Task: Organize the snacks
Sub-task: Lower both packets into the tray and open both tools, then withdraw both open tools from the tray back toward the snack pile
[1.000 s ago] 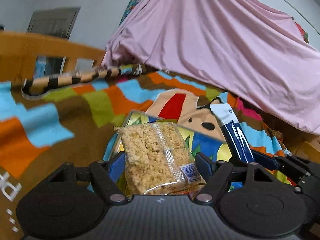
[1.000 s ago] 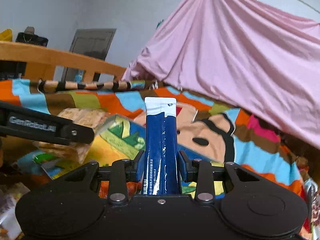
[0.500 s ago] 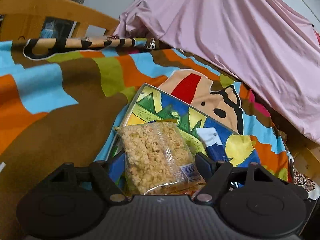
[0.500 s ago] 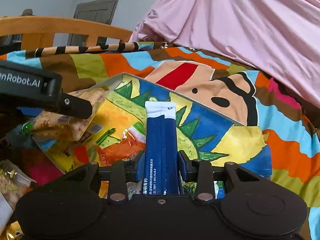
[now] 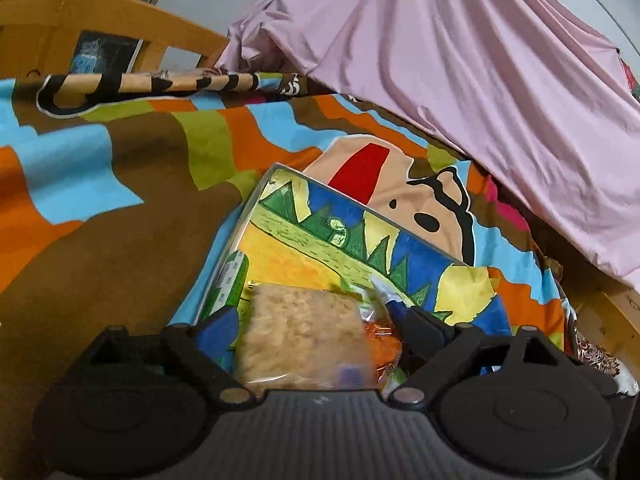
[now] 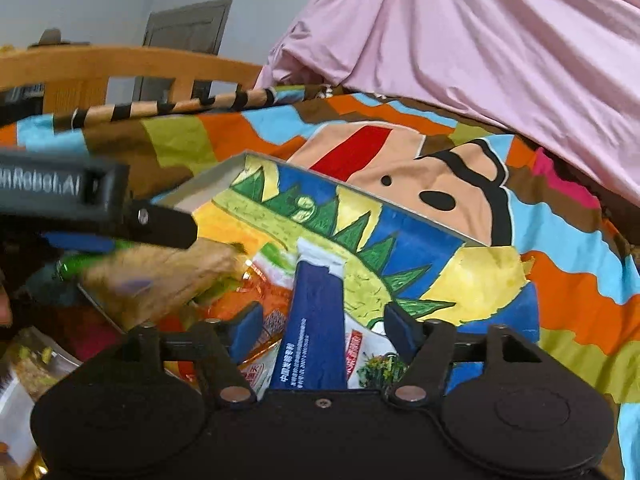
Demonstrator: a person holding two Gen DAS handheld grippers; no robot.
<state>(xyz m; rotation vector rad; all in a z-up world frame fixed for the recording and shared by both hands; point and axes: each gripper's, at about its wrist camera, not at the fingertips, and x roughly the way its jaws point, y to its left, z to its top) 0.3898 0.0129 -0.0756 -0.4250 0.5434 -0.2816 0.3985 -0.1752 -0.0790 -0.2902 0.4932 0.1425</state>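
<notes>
Right tool [image 6: 322, 322] just opening, blue sachet [image 6: 316, 320] loose between pads, left tool [image 5: 316, 328] likewise around rice-crisp packet [image 5: 304, 336]

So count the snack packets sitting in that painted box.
At least 4: rice cracker pack near left, blue stick centre, orange packet and white packet beneath it. Others may be hidden.

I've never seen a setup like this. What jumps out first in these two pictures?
Probably the shallow box with a bright painted landscape inside, lying on a colourful cartoon bedspread under a draped pink sheet. Over its near end, the left gripper stands open around a clear pack of puffed-rice snack. The right gripper has just been opening; a dark blue stick packet lies loose between its jaws, above other wrappers.
</notes>
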